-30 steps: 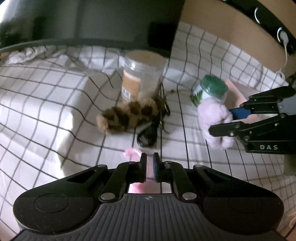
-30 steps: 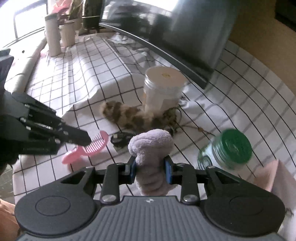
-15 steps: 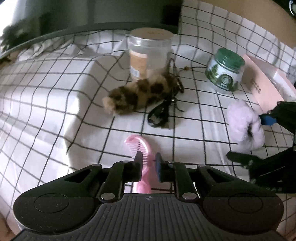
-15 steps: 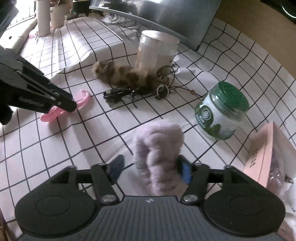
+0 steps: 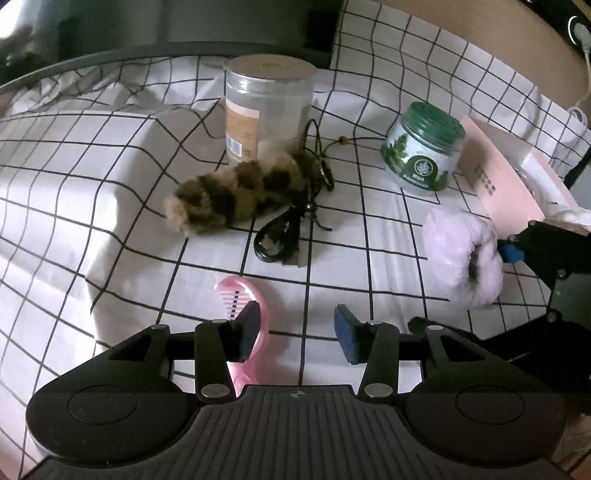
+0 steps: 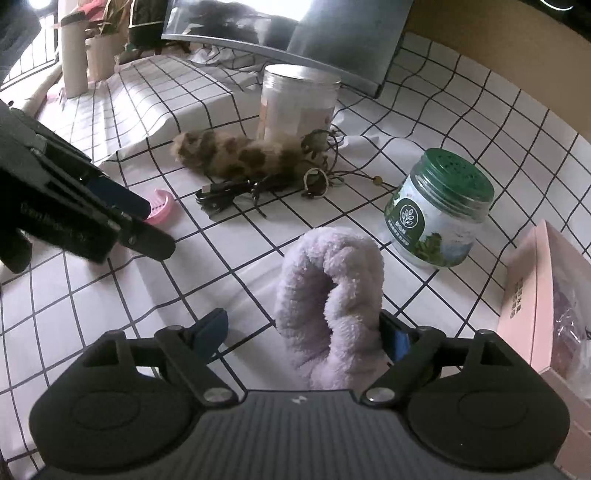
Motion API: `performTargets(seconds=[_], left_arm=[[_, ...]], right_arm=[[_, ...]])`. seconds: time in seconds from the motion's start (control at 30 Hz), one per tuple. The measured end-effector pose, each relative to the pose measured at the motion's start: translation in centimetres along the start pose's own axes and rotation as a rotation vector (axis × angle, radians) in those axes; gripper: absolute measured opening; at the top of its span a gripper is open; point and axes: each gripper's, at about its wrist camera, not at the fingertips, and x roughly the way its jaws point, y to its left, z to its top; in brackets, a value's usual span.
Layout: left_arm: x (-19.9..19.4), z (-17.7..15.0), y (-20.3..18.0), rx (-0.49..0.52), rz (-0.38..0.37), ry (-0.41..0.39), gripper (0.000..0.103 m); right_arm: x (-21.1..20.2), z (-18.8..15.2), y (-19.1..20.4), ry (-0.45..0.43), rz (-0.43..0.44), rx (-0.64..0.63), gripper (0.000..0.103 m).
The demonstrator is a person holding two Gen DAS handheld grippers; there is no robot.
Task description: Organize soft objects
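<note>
A lilac fluffy roll (image 6: pixel 332 288) rests on the checked cloth (image 6: pixel 229 258) between the jaws of my right gripper (image 6: pixel 301 330). Those jaws are opening: the roll leans on the right pad, and the left pad stands well apart. In the left wrist view the roll (image 5: pixel 461 254) sits at the right with my right gripper (image 5: pixel 476 291) around it. My left gripper (image 5: pixel 295 328) is opening too. A pink comb (image 5: pixel 240 302) lies on the cloth beside its left pad, unpressed. A leopard-spotted plush (image 5: pixel 236 195) lies further back.
Behind the plush stands a clear jar (image 5: pixel 269 107), with a green-lidded jar (image 5: pixel 421 147) and a pink box (image 5: pixel 509 184) to the right. A black cable with a key ring (image 5: pixel 280 236) lies mid-cloth. A dark monitor (image 6: pixel 332 33) borders the back.
Both grippers went from shut to wide apart. The left let go of the pink comb. The right came down with the lilac roll and released its squeeze on it.
</note>
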Motion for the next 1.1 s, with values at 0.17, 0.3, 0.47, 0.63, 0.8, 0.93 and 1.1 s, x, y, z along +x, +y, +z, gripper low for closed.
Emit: performTargets(seconds=[0.17,0.3,0.47,0.63,0.8,0.93,1.1], left_arm=[[0.4,0.3,-0.3,0.025,0.018,-0.001,0.049],[0.4,0.5,0.2,0.003,0.024,0.010,0.046],[-1.2,0.7,1.0,-0.021,0.100,-0.034,0.046],[-0.2,0.3,1.8,-0.038,0.135,0.022,0.045],[0.5,-0.4,0.9,0.004,0.144,0.032,0.049],[0.3,-0.8,0.6,0.007,0.153,0.028,0.049],[0.0,-1.2,0.8,0.020,0.155,-0.003,0.035]], right_arm=[[0.0,0.0,0.0,-0.001,-0.001,0.003,0.087],[0.1,0.0,0.0,-0.006,-0.002,0.010,0.088],[0.1,0.0,0.1,-0.009,-0.005,0.014,0.089],[0.2,0.0,0.1,-0.015,-0.006,0.018,0.090],[0.1,0.0,0.1,-0.016,-0.006,0.019,0.090],[0.1,0.2,0.1,-0.006,-0.004,0.003,0.089],[-0.3,1.2,-0.5,-0.002,-0.028,0.013,0.078]])
